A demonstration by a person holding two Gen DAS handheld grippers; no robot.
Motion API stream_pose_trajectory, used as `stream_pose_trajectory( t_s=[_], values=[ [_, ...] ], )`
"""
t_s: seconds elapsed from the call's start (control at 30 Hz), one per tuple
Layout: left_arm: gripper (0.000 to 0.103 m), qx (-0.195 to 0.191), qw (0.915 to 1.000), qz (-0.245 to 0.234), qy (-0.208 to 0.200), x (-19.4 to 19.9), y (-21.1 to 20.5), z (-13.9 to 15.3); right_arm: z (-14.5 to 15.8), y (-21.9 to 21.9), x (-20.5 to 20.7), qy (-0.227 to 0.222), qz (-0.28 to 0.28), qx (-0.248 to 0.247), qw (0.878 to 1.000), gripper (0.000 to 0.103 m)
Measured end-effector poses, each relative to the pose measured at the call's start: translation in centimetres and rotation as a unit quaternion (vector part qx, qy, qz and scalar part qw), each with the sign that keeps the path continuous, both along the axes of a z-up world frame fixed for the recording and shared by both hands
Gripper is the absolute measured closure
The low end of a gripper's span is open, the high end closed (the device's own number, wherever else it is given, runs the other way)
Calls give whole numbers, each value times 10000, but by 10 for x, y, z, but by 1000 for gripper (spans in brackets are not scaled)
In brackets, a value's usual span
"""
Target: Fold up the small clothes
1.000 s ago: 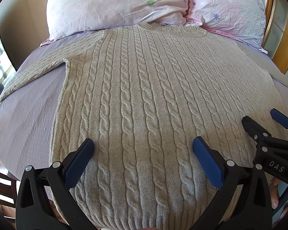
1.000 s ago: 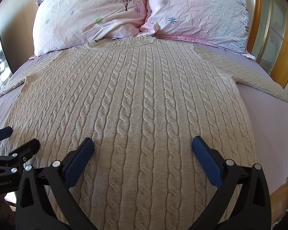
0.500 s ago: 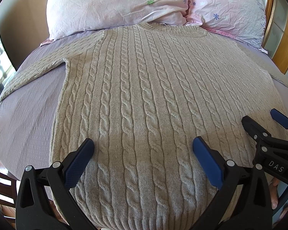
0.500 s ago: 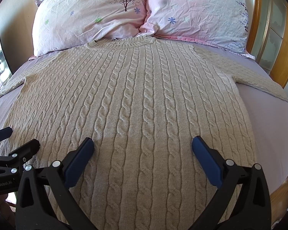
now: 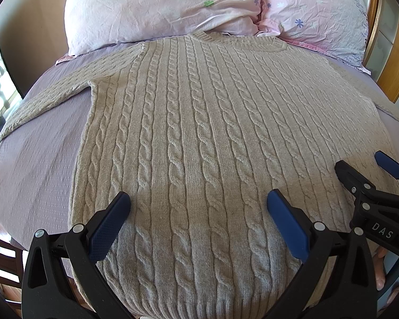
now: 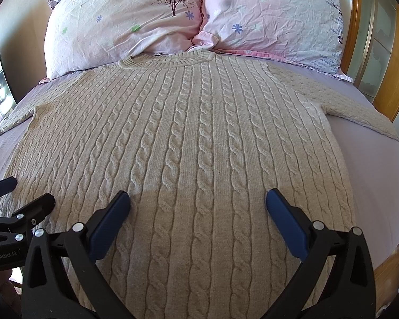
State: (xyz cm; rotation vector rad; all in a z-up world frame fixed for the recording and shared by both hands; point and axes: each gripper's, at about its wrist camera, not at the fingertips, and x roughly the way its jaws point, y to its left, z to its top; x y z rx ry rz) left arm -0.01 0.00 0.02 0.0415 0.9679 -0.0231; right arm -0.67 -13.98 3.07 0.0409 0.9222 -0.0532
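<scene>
**Beige cable-knit sweater laid flat on bed, both grippers hovering at hem**

Surroundings: lilac textured bedsheet [image 5: 37, 159] under the garment. Two crumpled pale pink pillows at the far end, one with a printed tree and small flowers [image 6: 125, 24], one with blue flowers [image 6: 274, 18], touching each other at the middle. Wooden headboard frame [image 6: 393, 61] at far right. Nothing lying on top of the garment; pillow edges just beside the collar.

Task item: beige cable-knit wool sweater [image 5: 212, 138] spread face-up across most of the bed. Long axis running near to far: ribbed hem at the near edge, round ribbed collar [image 6: 170, 61] at the far end, next to the pillows. Cable rows parallel to that axis. Left sleeve [image 5: 53, 98] extended out to the left over the sheet, slanting slightly toward the near side; right sleeve [image 6: 359, 117] extended out to the right in the same manner. Near part of the body in shadow.

Left gripper [image 5: 199, 218]: black frame with blue pads, positioned above the near left-centre portion of the sweater, aimed toward the far end. Jaws spread wide, holding nothing.

Right gripper [image 6: 199, 218]: same construction, positioned above the near right-centre portion, alongside the left unit and aimed the same way. Jaws spread wide, holding nothing. Contact with the knit: cannot be determined for either unit.
</scene>
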Motion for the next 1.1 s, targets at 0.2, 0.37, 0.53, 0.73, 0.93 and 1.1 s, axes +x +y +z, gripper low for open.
stream_pose_trajectory(
  t_s=[0.2,0.37,0.53,0.73,0.93,1.1],
  values=[
    [1,0,10000,0,-3,0,0,0,0,0,0,-1,0,-1,10000,2],
    [1,-1,10000,2,0,0,0,0,1,0,0,-3,2,-1,10000,2],
    [1,1,10000,0,16,0,0,0,2,0,0,-21,4,-10,10000,2],
    [1,25,9998,-53,177,8,-3,1,2,-3,-1,-114,294,-59,9995,2],
    [1,27,9999,-152,51,8,0,0,32,-70,-7,-671,494,683,9942,2],
    [1,-42,9997,-155,-189,0,2,1,55,-262,-2,-1463,-2278,1759,9464,19]
  ],
)
